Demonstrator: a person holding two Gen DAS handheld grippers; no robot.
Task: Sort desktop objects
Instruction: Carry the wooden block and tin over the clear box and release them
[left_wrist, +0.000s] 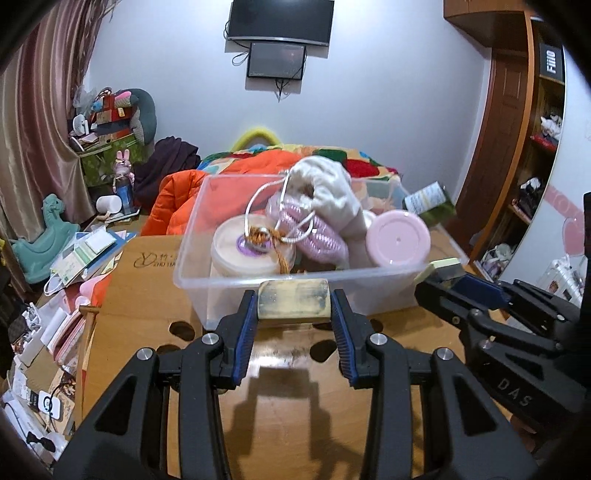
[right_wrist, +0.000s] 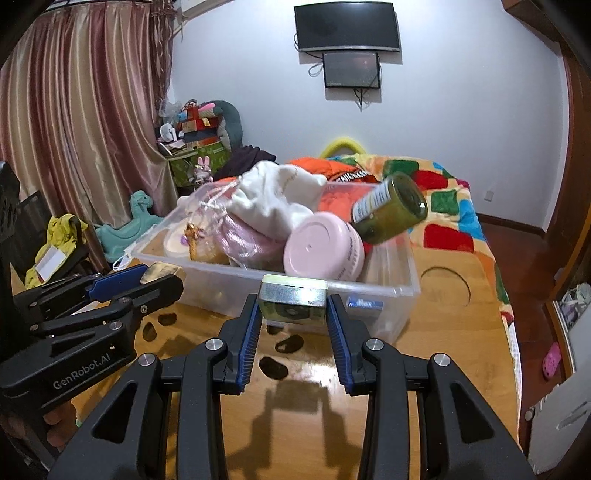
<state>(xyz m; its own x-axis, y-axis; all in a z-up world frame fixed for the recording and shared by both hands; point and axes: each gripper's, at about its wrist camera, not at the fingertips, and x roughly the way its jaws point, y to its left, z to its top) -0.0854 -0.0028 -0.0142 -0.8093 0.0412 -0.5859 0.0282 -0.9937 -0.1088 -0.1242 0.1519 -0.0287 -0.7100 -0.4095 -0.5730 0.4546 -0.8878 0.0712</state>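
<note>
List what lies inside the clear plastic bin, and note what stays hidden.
Inside the clear plastic bin: a pink-lidded jar, a white cloth pouch, a pink coiled item, a cream round tub, and a tilted green jar. Whatever lies beneath them is covered.

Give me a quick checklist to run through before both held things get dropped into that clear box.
1. Left hand-held gripper grips the yellowish block: ok.
2. Right hand-held gripper grips the small metal tin: ok.
3. Both items are at the near wall of the clear box: ok.
4. Free room inside: not ok, heaped with the white pouch and pink jar.
5. Green jar settled: not ok, tilted on the pile.
</note>
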